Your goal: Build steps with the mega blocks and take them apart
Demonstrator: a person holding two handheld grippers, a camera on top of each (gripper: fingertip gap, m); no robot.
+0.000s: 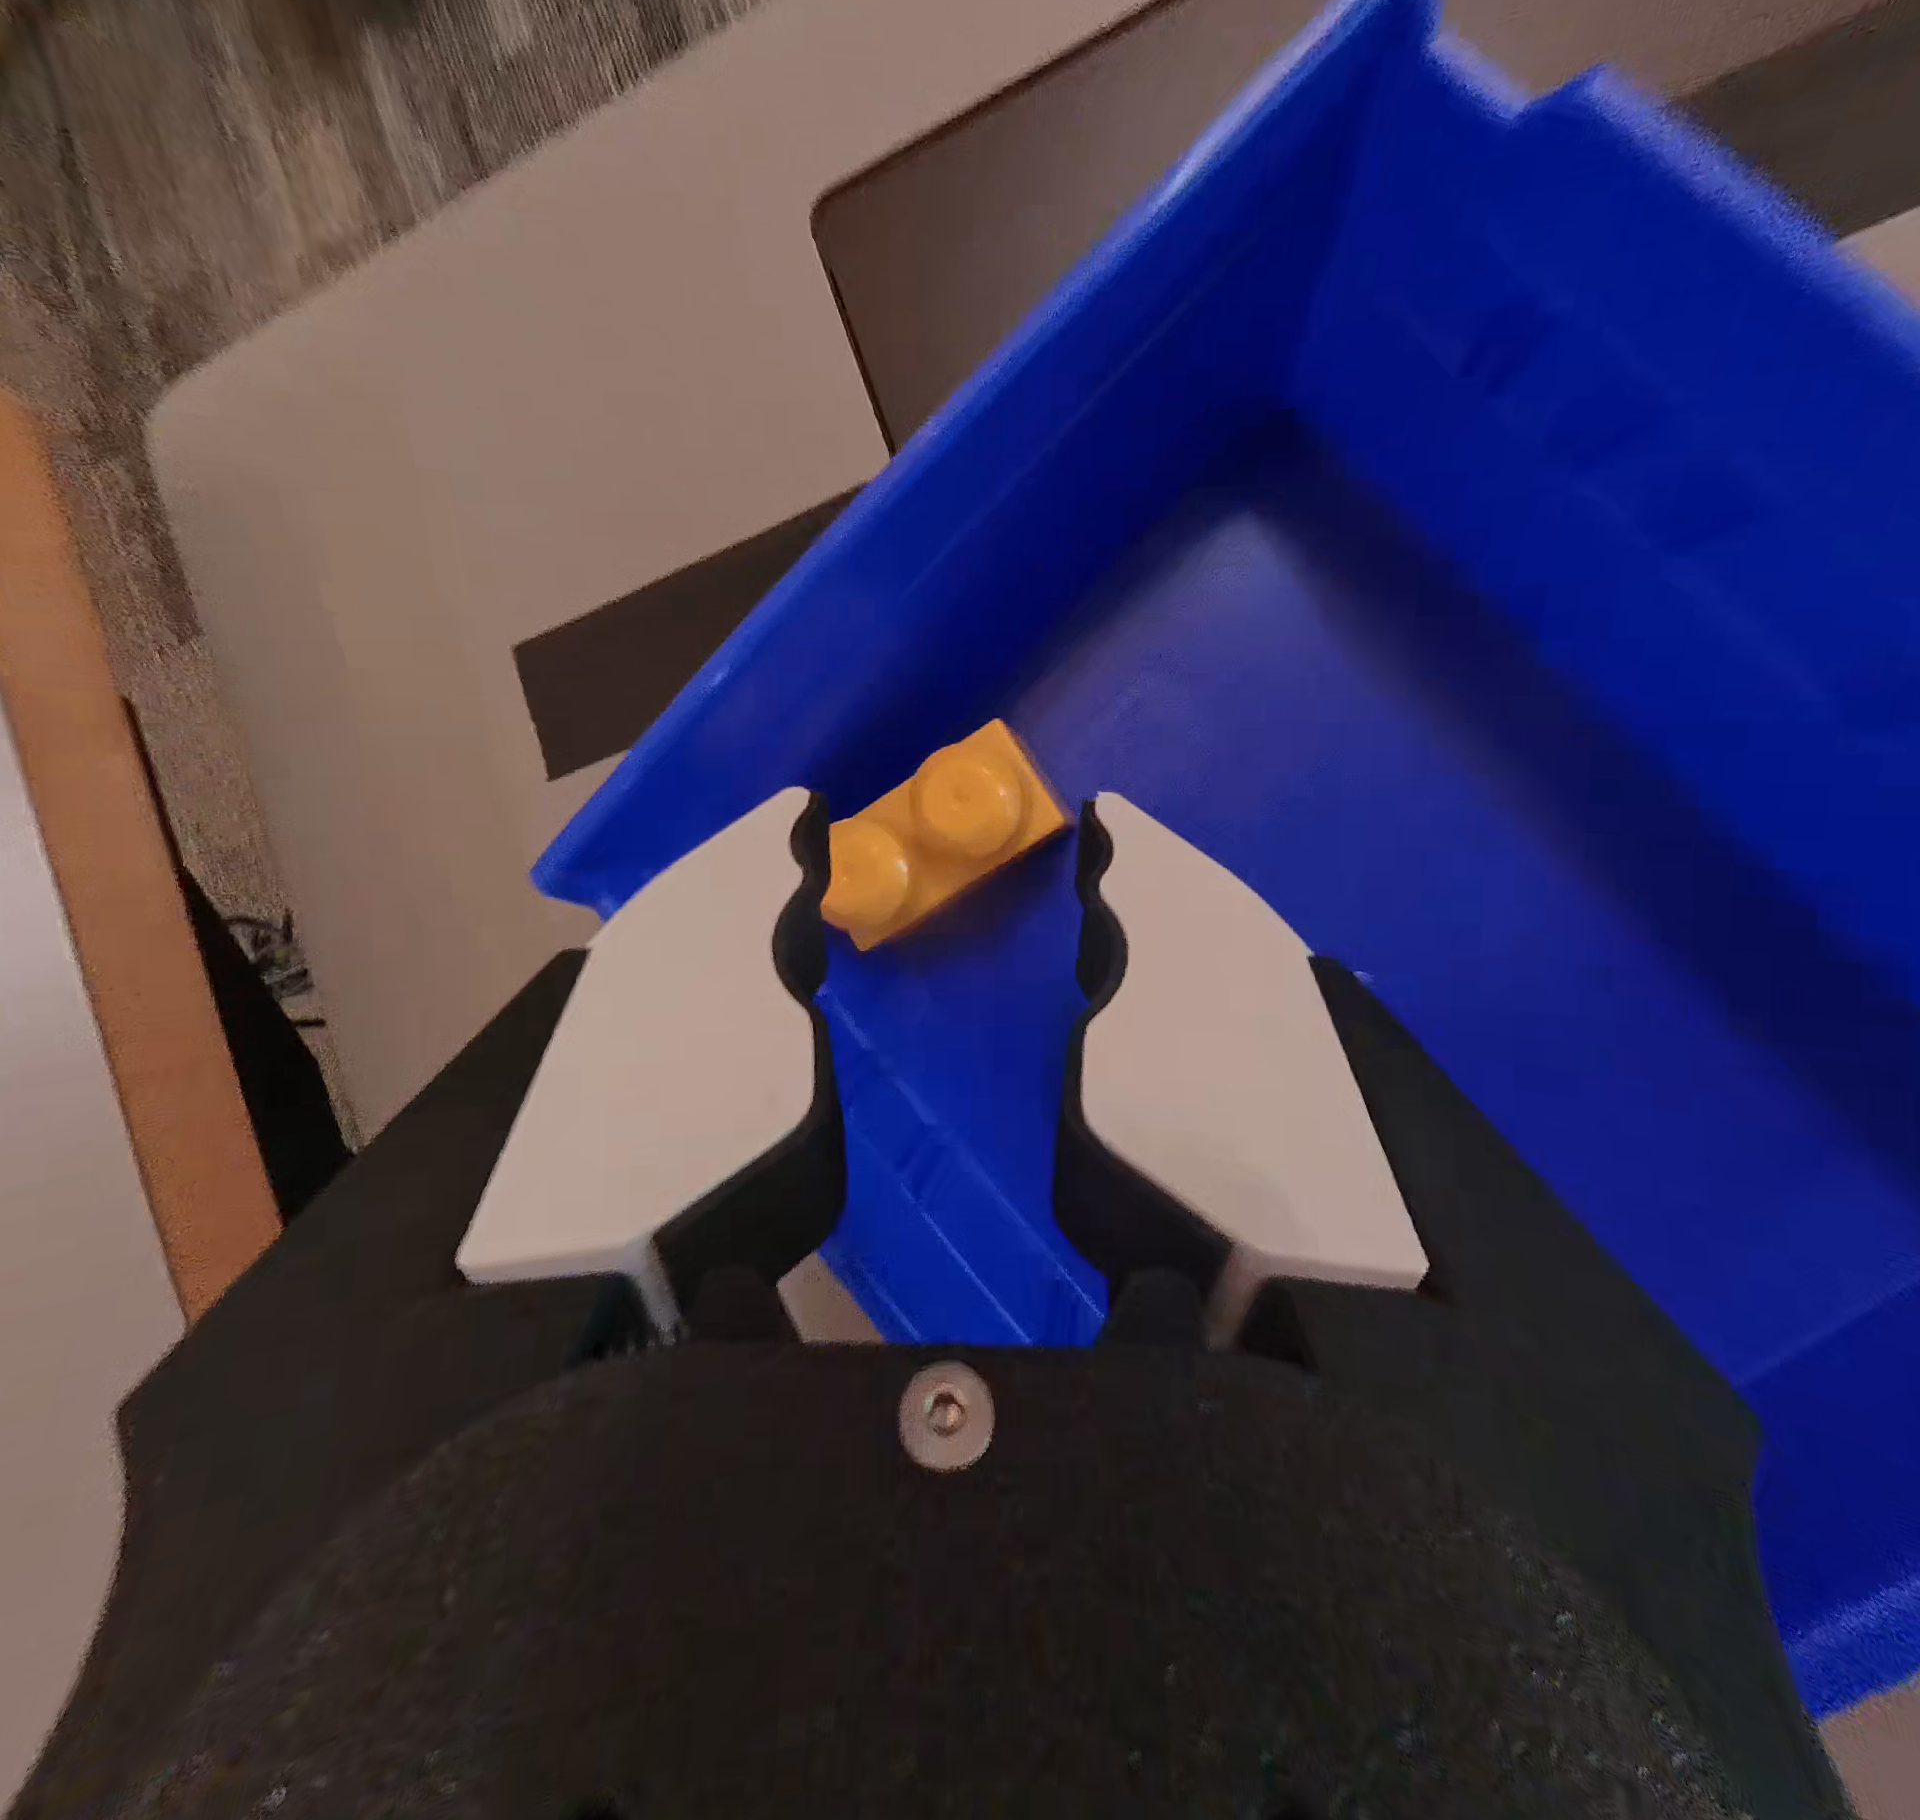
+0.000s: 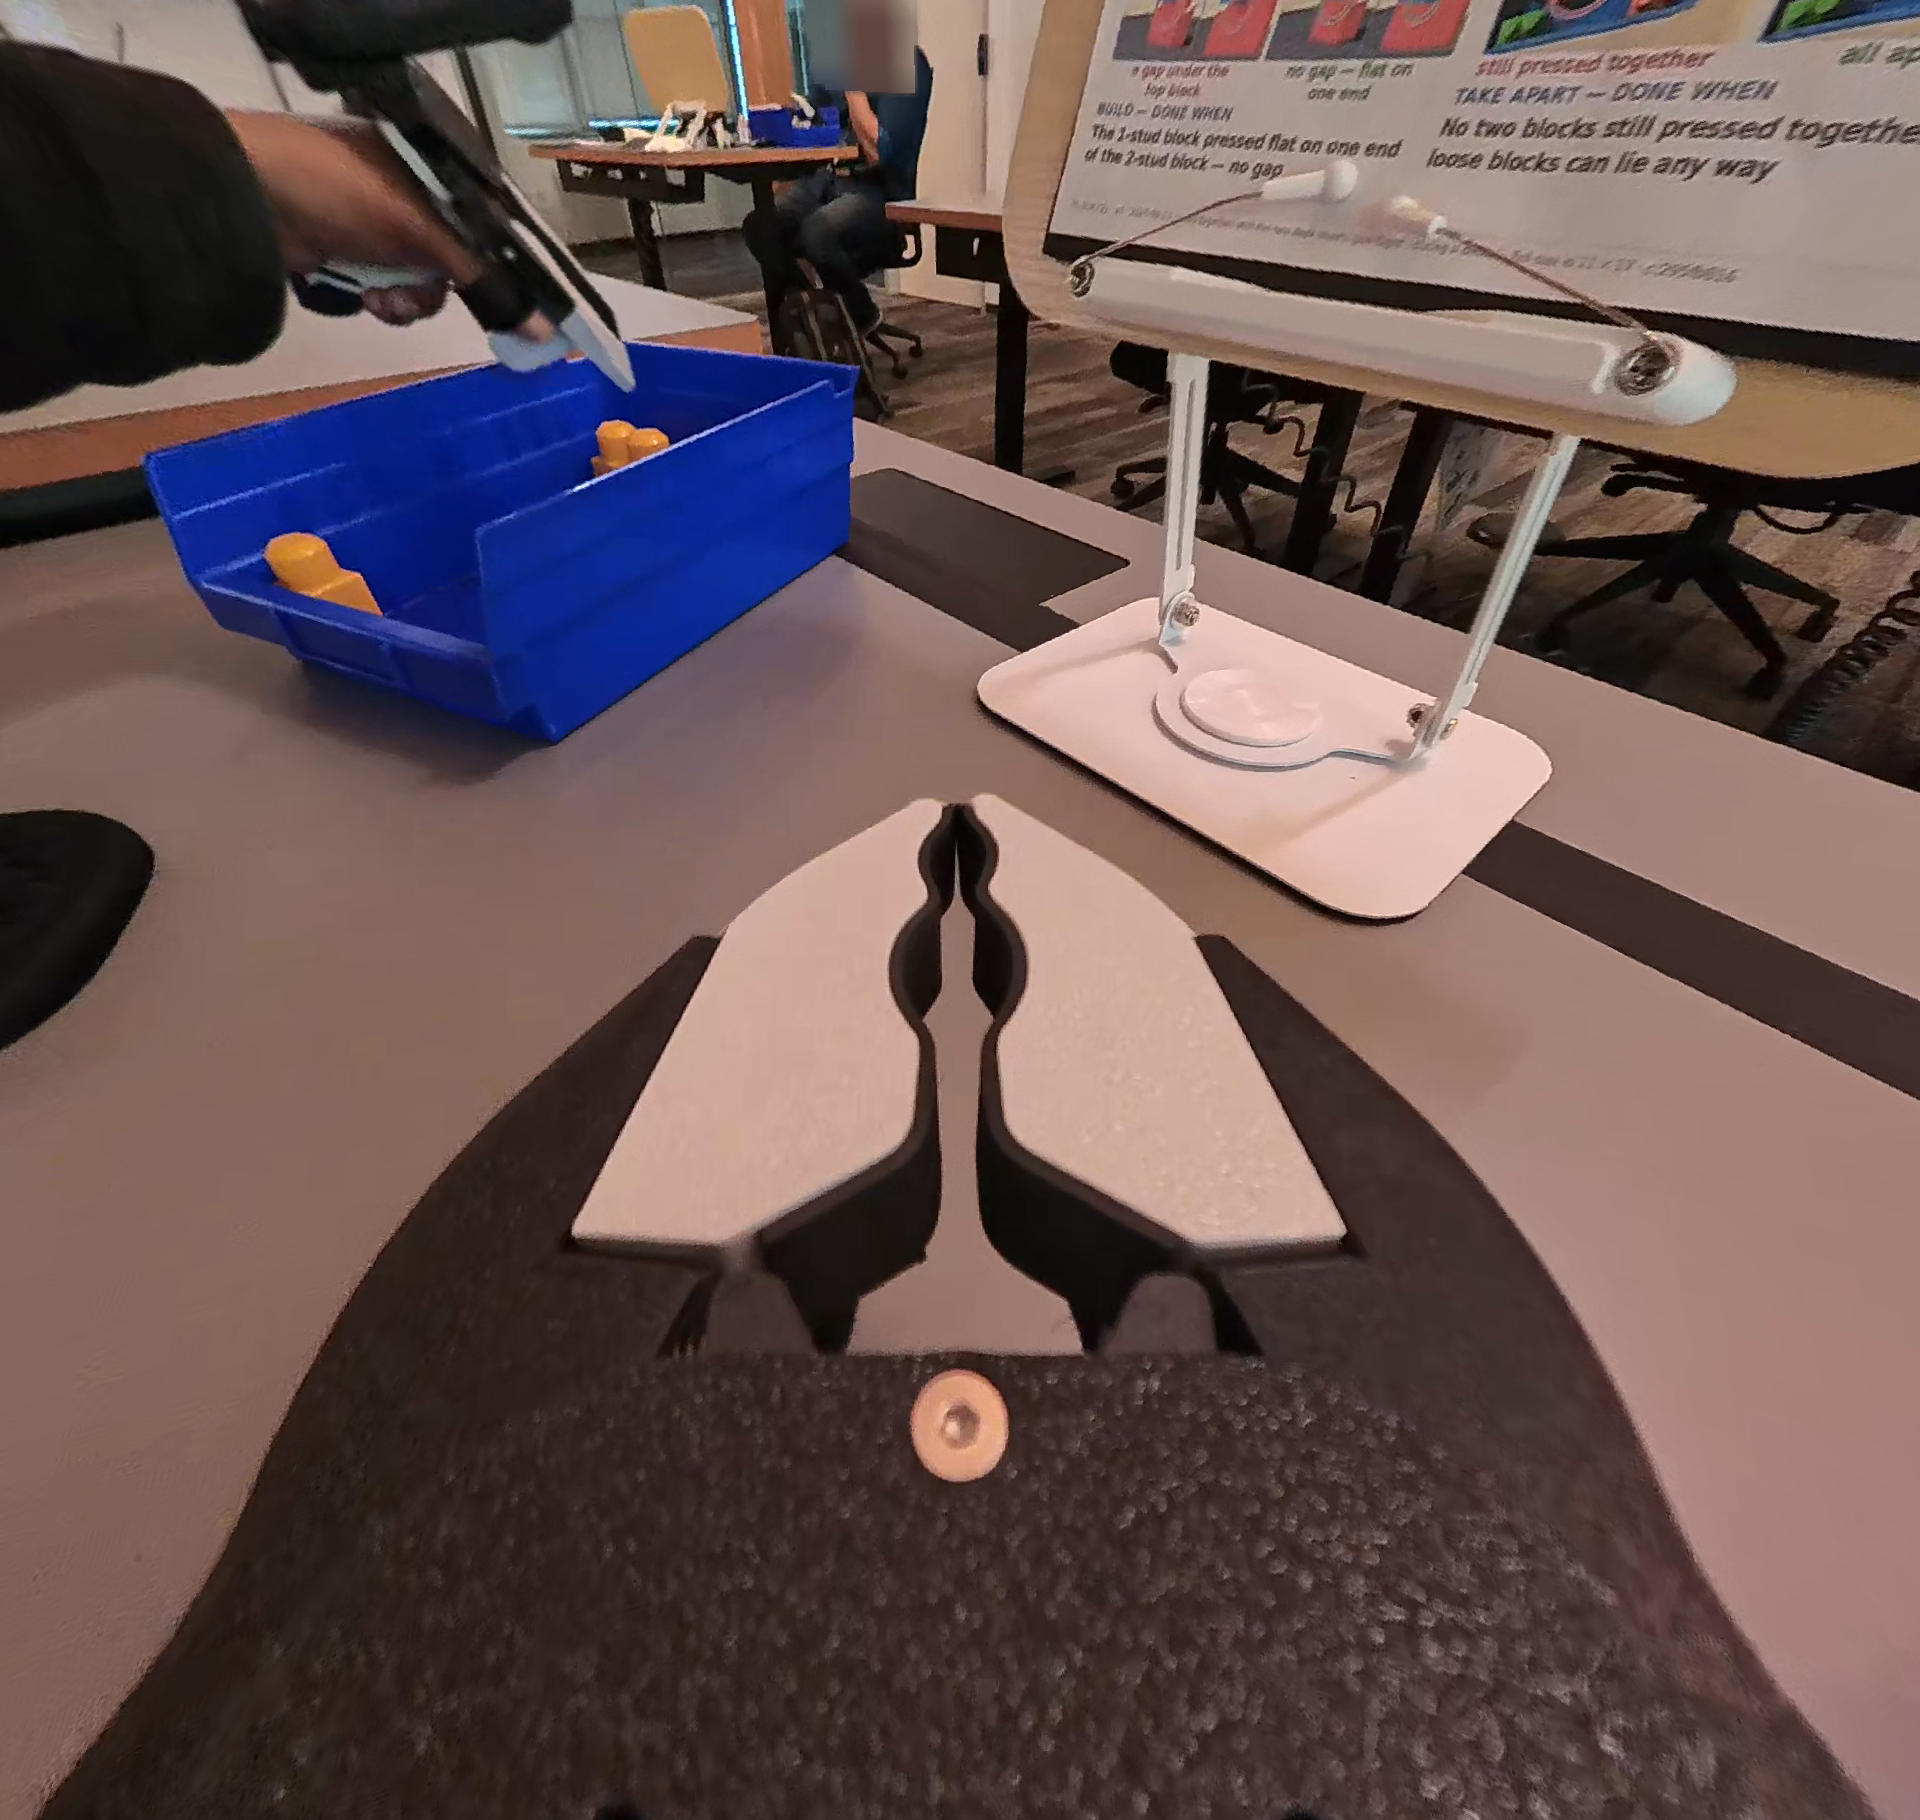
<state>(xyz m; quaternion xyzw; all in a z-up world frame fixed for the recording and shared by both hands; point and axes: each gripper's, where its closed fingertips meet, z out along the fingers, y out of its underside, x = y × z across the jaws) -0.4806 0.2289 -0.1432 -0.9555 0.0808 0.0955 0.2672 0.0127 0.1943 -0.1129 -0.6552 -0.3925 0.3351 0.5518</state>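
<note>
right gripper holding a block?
No. The right gripper is shut on nothing above the grey table; both orange blocks sit in the blue bin.

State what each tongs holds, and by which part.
Nothing is held. The left tongs are open above the two-stud block in the bin; the right tongs are shut and empty.
</note>
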